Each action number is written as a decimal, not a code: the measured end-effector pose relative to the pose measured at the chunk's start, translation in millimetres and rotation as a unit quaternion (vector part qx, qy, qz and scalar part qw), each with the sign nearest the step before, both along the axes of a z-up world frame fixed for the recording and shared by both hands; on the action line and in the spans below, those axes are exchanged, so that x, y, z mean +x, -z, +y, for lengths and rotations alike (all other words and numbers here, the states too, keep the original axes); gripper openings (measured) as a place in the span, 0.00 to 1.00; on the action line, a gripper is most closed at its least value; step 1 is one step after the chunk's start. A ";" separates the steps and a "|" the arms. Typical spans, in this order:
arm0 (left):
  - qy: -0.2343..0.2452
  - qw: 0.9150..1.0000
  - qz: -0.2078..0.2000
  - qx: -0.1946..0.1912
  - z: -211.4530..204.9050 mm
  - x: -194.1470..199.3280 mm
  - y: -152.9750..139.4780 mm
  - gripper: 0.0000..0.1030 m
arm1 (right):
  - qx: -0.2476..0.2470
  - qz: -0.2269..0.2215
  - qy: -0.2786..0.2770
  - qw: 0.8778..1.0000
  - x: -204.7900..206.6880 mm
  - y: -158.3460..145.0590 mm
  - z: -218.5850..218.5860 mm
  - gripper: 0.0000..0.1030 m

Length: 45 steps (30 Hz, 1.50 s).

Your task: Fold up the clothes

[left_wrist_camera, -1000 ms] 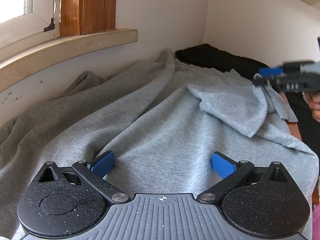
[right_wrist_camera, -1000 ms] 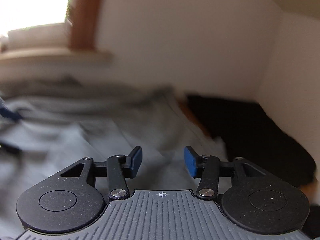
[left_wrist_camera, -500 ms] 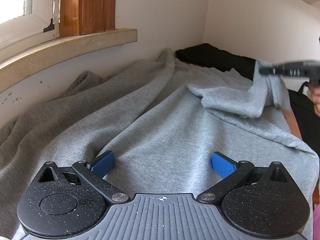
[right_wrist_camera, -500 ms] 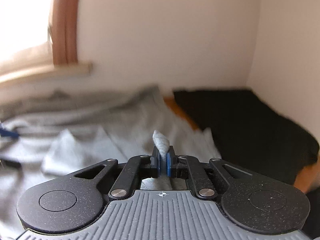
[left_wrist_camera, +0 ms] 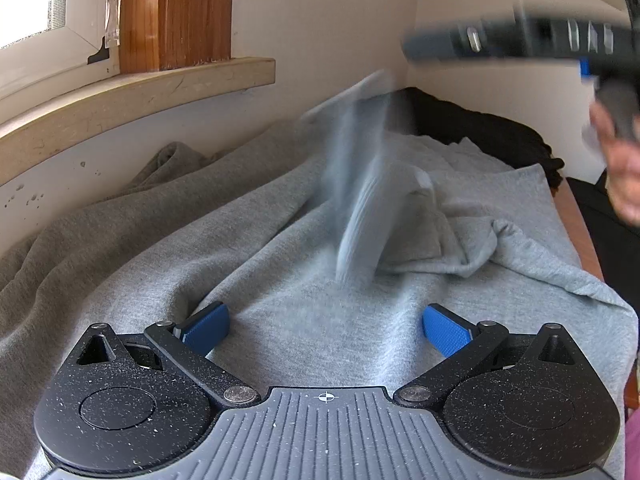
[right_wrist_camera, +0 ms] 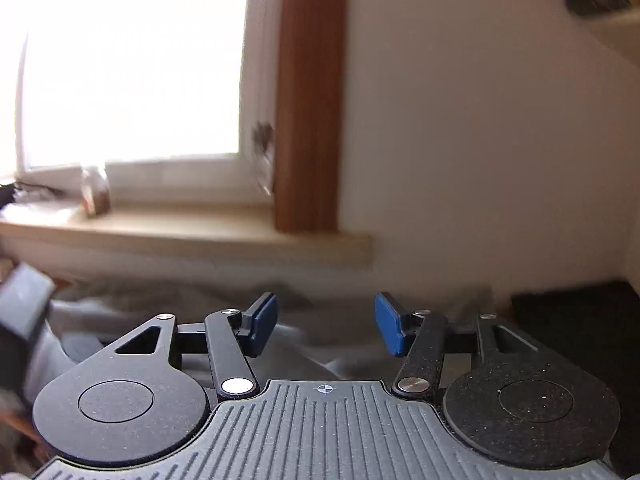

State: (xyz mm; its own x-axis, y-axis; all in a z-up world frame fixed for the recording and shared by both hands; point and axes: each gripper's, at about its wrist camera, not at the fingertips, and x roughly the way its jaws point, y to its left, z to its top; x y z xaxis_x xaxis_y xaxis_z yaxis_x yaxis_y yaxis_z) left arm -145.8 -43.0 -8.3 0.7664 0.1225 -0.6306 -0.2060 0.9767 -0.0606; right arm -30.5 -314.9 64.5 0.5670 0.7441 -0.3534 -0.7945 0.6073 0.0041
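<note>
Right gripper [right_wrist_camera: 326, 326], pinching a grey sleeve half a second ago, now gapes empty; the sleeve [left_wrist_camera: 360, 208] drops blurred at twelve o'clock onto the grey sweatshirt [left_wrist_camera: 280, 280]. Left gripper [left_wrist_camera: 326, 326] rests spread wide.

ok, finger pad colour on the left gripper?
Blue pads on black linkage; clearest in the left wrist view.

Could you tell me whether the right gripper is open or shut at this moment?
Open: the right gripper shows a clear gap between its blue pads, with no cloth between them.
</note>
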 end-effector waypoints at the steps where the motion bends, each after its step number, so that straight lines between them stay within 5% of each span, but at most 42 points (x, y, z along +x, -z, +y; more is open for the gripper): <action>1: 0.002 1.000 0.000 0.001 0.0 0.2 0.0 1.00 | -0.001 0.007 0.014 1.000 4.0 7.6 -6.5 0.65; 3: 0.003 1.000 0.000 0.002 -0.2 0.5 0.1 1.00 | 0.001 0.033 0.033 0.999 18.4 25.3 -25.4 0.82; 9: 0.003 1.000 0.002 0.005 -0.9 0.4 0.4 1.00 | -0.046 0.082 0.071 0.993 48.9 65.9 -54.5 0.96; 22: 0.038 0.999 -0.006 0.004 -4.1 -5.0 -3.0 0.98 | -0.104 0.068 0.030 0.992 41.7 86.0 -42.3 0.98; 24: 0.043 0.999 -0.016 0.009 -6.0 -4.3 -10.0 0.89 | -0.099 0.070 0.034 0.992 42.1 86.8 -42.7 0.98; 27: 0.046 0.998 -0.027 0.019 -9.8 0.5 -21.1 0.58 | -0.092 0.056 0.039 0.993 37.7 86.3 -44.2 0.97; 31: 0.066 0.997 -0.027 0.031 -20.3 20.8 -27.5 0.41 | -0.069 0.041 0.052 0.995 34.1 84.3 -50.6 0.97; 36: 0.085 0.993 0.000 0.088 -37.1 49.2 -20.1 0.41 | -0.053 0.037 0.064 0.996 33.7 83.0 -55.7 0.96; 38: 0.078 0.992 0.006 0.103 -37.4 58.8 -16.5 0.48 | -0.046 0.036 0.068 0.996 33.6 82.5 -57.6 0.96; 41: 0.086 0.991 0.010 0.104 -36.3 67.0 -13.4 0.75 | -0.048 0.028 0.071 0.996 31.4 82.8 -57.0 0.96; 45: 0.083 0.990 0.013 0.112 -33.6 70.1 -6.9 0.75 | -0.047 0.022 0.073 0.996 30.2 83.1 -57.0 0.96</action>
